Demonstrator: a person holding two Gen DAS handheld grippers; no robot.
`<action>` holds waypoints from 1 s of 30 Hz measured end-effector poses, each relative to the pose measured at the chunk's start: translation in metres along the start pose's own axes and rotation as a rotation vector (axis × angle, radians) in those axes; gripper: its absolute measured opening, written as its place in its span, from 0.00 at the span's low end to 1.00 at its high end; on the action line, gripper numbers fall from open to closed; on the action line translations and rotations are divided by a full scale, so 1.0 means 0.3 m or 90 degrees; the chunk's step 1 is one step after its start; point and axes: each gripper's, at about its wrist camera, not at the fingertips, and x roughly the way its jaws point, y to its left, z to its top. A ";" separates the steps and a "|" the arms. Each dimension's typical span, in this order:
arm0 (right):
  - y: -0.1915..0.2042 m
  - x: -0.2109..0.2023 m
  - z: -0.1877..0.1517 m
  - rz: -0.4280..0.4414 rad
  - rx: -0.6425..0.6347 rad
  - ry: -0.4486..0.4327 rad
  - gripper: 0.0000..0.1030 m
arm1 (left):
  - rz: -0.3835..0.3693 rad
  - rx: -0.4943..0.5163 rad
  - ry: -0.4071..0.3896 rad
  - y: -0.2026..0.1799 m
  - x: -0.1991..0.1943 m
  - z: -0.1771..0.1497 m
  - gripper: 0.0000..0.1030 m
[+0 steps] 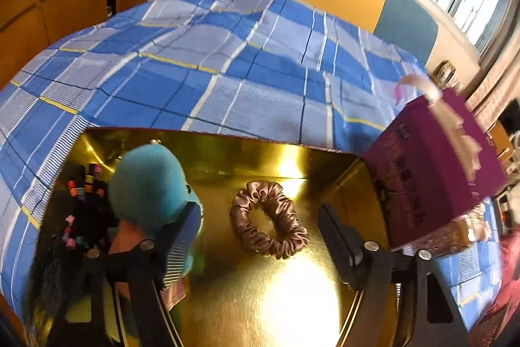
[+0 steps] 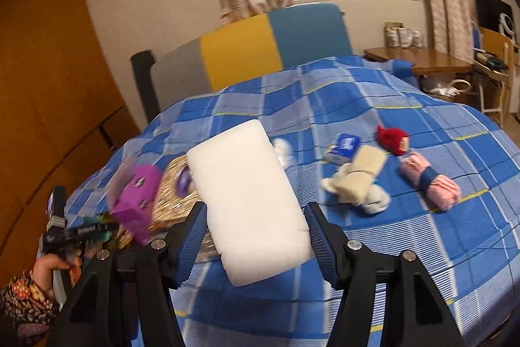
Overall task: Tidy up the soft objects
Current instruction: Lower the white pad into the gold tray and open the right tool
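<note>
In the left wrist view a gold-lined box [image 1: 292, 291] lies on the blue checked bedspread [image 1: 227, 80]. A brown satin scrunchie [image 1: 269, 220] rests on its floor, right between the tips of my open left gripper [image 1: 260, 212], untouched by the pads. A teal plush [image 1: 149, 187] sits by the left finger, with a black bundle of coloured hair ties [image 1: 81, 210] behind it. In the right wrist view my right gripper [image 2: 256, 207] is shut on a white foam block [image 2: 247, 191], held above the bed.
A purple box [image 1: 432, 171] stands at the gold box's right edge. On the bedspread [image 2: 422, 249] lie a red plush [image 2: 393, 139], a pink rolled towel [image 2: 429, 181], a cream rolled cloth [image 2: 357, 178] and a blue tissue pack [image 2: 344, 147]. A wooden table [image 2: 419, 60] stands beyond.
</note>
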 end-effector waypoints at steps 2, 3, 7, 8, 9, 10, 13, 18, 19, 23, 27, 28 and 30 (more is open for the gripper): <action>0.057 0.008 -0.019 0.022 -0.012 0.013 0.60 | -0.006 0.002 -0.027 0.002 -0.056 -0.020 0.81; 0.093 0.016 -0.030 0.040 -0.016 0.022 0.60 | -0.013 0.004 -0.039 0.003 -0.082 -0.031 0.82; 0.228 0.062 -0.076 0.092 -0.041 0.064 0.60 | -0.040 -0.001 -0.076 0.021 -0.166 -0.078 0.86; 0.256 0.074 -0.086 0.102 -0.046 0.072 0.60 | -0.035 -0.005 -0.092 0.035 -0.194 -0.097 0.87; 0.291 0.087 -0.099 0.118 -0.050 0.084 0.60 | -0.021 -0.010 -0.105 0.049 -0.218 -0.114 0.88; 0.321 0.100 -0.109 0.133 -0.054 0.096 0.60 | -0.010 -0.011 -0.113 0.056 -0.232 -0.124 0.90; 0.435 0.148 -0.148 0.165 -0.069 0.137 0.60 | 0.025 -0.002 -0.143 0.091 -0.285 -0.178 0.91; 0.618 0.221 -0.204 0.197 -0.115 0.188 0.60 | 0.048 0.000 -0.147 0.148 -0.318 -0.235 0.91; 0.643 0.237 -0.214 0.196 -0.125 0.199 0.60 | 0.052 -0.005 -0.145 0.159 -0.321 -0.241 0.91; 0.743 0.322 -0.255 0.205 -0.150 0.252 0.60 | 0.072 -0.038 -0.145 0.208 -0.335 -0.261 0.91; 0.828 0.402 -0.299 0.185 -0.179 0.295 0.60 | 0.076 -0.081 -0.155 0.264 -0.365 -0.264 0.91; 0.853 0.430 -0.310 0.178 -0.182 0.310 0.60 | 0.080 -0.089 -0.161 0.277 -0.375 -0.262 0.91; 0.879 0.478 -0.325 0.166 -0.182 0.338 0.60 | 0.081 -0.098 -0.166 0.294 -0.386 -0.260 0.91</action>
